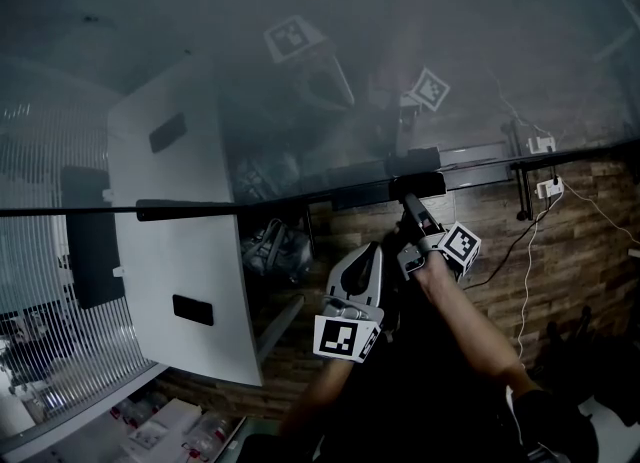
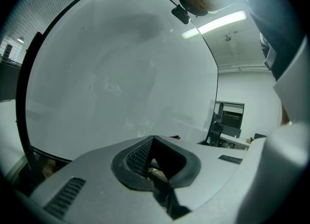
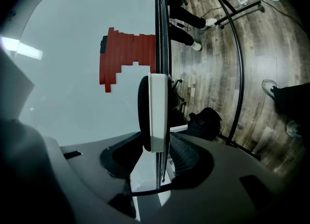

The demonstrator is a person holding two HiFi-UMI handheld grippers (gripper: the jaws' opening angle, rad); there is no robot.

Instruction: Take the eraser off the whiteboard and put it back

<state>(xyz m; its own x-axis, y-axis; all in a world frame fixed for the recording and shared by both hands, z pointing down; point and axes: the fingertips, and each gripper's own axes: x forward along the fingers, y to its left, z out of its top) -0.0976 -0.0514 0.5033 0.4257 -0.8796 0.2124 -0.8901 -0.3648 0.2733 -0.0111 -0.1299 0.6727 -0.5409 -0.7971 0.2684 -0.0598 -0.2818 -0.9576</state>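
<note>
Left gripper (image 2: 152,140), jaws pressed together on nothing, hangs beside the right gripper (image 3: 157,146), whose jaws stand spread around the eraser (image 3: 158,112) at the edge of the whiteboard (image 3: 72,97), above a wood-plank floor (image 3: 213,73) with a trailing cable (image 1: 527,251).

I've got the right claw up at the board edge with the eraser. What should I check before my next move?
1. Eraser between the right claw's jaws: ok, it stands between them.
2. Grip on the eraser: not ok. The jaws stand apart and neither pad presses on it.
3. Eraser seated on the whiteboard: cannot tell. It sits at the board's edge, but nothing shows whether it holds there by itself.
4. Left claw out of the way: ok. It is shut, empty, and held apart from the eraser.
</note>
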